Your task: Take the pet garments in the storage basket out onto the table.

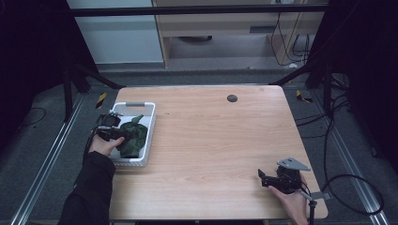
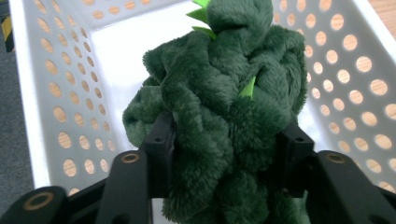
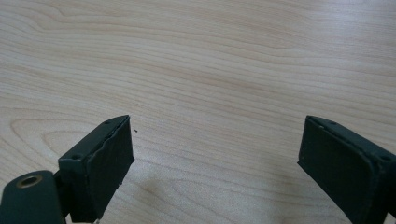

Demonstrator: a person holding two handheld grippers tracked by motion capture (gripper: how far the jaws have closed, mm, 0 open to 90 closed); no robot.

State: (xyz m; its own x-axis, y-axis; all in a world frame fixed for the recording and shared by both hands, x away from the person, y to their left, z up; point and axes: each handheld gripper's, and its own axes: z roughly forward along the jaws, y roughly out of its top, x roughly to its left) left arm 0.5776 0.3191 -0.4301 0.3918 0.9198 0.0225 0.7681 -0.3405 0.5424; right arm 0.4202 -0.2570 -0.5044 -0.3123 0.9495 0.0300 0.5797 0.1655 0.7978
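Nearest me, my right tool [image 1: 265, 180] rests over bare wood at the near right corner of the table [image 1: 216, 140], well apart from the basket [image 1: 146, 140], its jaws spread wide with nothing between them. Further out, my left tool [image 2: 226, 140] is pinching the green plush toy [image 2: 219, 102] around its soft middle, both jaws sunk into the fur, directly over the white perforated basket that sits by the table's left edge. From above, the toy [image 1: 133, 136] lies within the basket's walls, though I cannot tell whether it rests on the basket floor or hangs just above it. My worry is the grip: plush squashes and slides, so a quick lift could let it slip free, or snag the basket rim and drag the light basket along.
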